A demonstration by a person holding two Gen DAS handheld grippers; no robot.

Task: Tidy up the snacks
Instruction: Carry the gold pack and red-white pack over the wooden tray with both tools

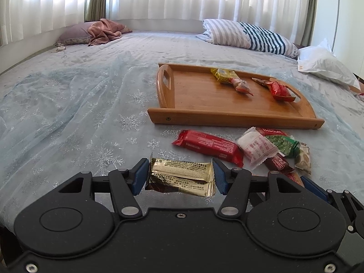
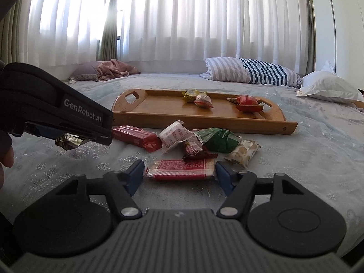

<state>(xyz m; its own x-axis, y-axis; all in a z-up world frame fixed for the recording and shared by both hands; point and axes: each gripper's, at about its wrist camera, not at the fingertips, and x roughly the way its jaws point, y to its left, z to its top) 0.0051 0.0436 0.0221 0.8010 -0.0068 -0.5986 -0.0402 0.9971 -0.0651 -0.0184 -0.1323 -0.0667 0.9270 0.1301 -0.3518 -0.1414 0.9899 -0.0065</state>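
My left gripper (image 1: 180, 176) is shut on a gold snack packet (image 1: 179, 175), its blue pads pressing both ends. The right wrist view shows that packet (image 2: 68, 141) hanging above the bed. My right gripper (image 2: 179, 175) is low on the bed, its pads against both ends of a red patterned packet (image 2: 182, 169) that lies flat. Just beyond lies a heap of loose snacks: a long red bar (image 2: 136, 136), a white packet (image 2: 174, 136) and a green one (image 2: 218, 141). The wooden tray (image 2: 204, 122) behind holds a yellow packet (image 2: 191, 95), a pink-white packet (image 2: 202, 101) and a red packet (image 2: 246, 102).
Everything sits on a pale blue bedspread (image 1: 79, 113) with bare cloth left of the tray. A striped pillow (image 1: 250, 35) and a white pillow (image 1: 325, 66) lie at the back right, a pink cloth (image 1: 104, 30) at the back left. A person's hand (image 2: 6, 157) shows at the left edge.
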